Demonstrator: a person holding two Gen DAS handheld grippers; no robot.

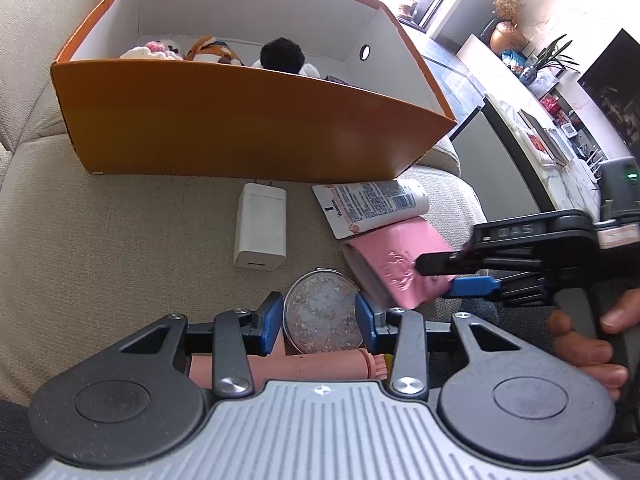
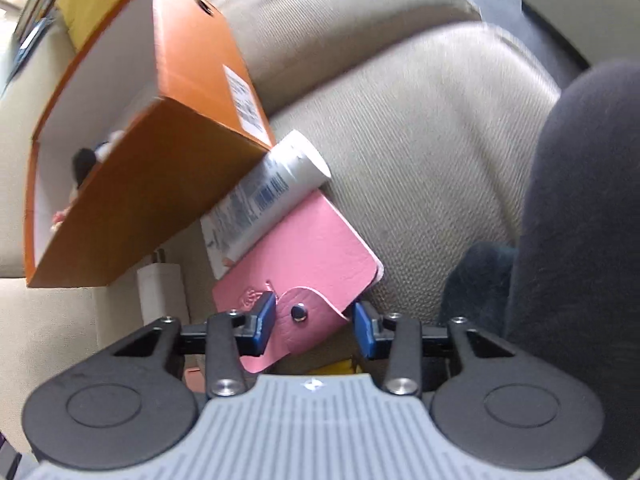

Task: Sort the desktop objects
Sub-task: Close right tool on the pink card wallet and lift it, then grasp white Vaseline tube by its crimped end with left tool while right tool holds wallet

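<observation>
The pink card holder (image 2: 304, 264) lies on the sofa cushion (image 2: 420, 120), touching the white tube (image 2: 264, 196) beside the orange box (image 2: 160, 184). The right claw (image 2: 314, 322) stands open around its snap flap, and the left claw (image 1: 319, 316) stands open around the round compact mirror (image 1: 322, 312), not gripping yet. For a good grasp, I think the right claw should close on the holder's body, not only the loose flap.

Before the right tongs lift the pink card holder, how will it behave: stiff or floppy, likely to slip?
The pink card holder looks like soft leather with a snap flap, so it may flex or sag rather than stay flat. The right tongs straddle only its flap end, so the far end may droop. The lotion tube leans on it and could roll off.
</observation>
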